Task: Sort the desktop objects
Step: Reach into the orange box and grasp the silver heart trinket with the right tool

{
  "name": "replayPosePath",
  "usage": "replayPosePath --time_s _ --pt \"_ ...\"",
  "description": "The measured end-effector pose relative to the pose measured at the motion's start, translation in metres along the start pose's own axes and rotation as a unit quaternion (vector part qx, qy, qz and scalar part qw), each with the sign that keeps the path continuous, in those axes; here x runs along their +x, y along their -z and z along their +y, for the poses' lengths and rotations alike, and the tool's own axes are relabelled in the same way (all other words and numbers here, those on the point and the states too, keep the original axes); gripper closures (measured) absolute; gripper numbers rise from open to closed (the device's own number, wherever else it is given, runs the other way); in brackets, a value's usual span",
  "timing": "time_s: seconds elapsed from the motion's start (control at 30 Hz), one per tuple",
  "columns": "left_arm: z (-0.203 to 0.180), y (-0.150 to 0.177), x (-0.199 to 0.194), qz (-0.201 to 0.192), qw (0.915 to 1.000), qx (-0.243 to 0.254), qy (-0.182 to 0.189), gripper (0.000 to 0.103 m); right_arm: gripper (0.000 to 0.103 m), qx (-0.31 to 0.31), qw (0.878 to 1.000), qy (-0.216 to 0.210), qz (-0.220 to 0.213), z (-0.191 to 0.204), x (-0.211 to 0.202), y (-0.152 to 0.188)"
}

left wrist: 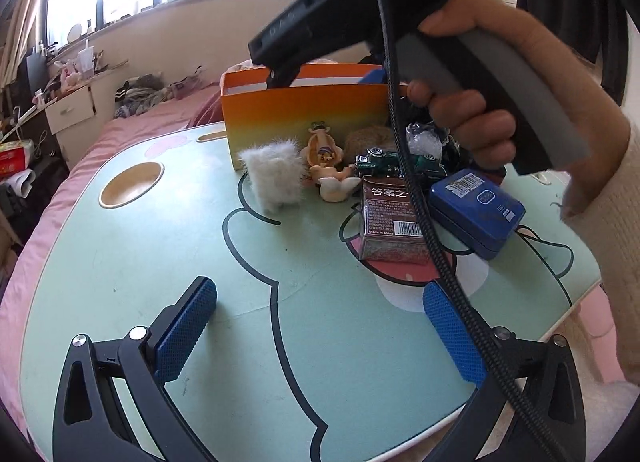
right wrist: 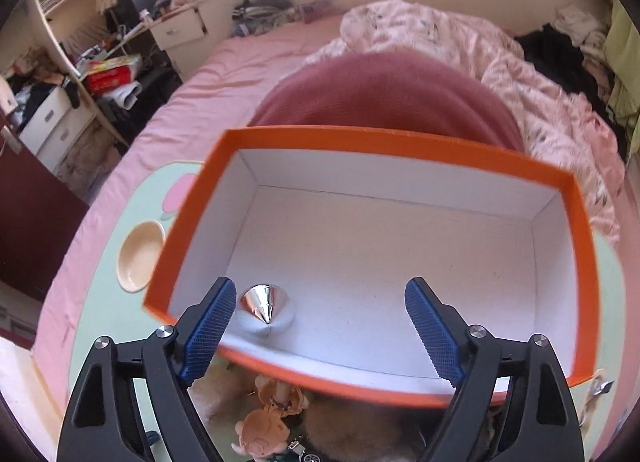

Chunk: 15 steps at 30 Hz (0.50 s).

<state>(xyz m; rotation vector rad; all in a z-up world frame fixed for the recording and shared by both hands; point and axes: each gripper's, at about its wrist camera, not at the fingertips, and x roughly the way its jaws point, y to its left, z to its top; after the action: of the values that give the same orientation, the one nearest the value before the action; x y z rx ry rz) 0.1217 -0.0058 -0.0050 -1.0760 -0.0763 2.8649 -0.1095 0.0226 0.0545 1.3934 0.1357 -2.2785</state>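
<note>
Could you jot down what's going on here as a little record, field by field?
surface: green cartoon table on a pink bed
box: orange box, open top, white inside
in box: silver cone, nothing else seen
on table: fluffy white toy, figurines, toy car, brown book, blue tin
left tool: open, empty, above table
right tool: open, empty, over box
</note>
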Motion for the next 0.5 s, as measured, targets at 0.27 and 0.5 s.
replayPosePath --time_s 0.27,0.5 --pt "0.0 -0.001 0.001 -0.001 1.0 0.001 -0.001 0.0 0.016 -0.013 1.0 -0.005 0.021 0.003 0.007 -0.008" --pt "0.0 -0.001 0.0 0.0 1.0 0.002 0.0 0.0 0.042 -0.003 0.989 -0.066 0.134 0.014 0.039 -0.03"
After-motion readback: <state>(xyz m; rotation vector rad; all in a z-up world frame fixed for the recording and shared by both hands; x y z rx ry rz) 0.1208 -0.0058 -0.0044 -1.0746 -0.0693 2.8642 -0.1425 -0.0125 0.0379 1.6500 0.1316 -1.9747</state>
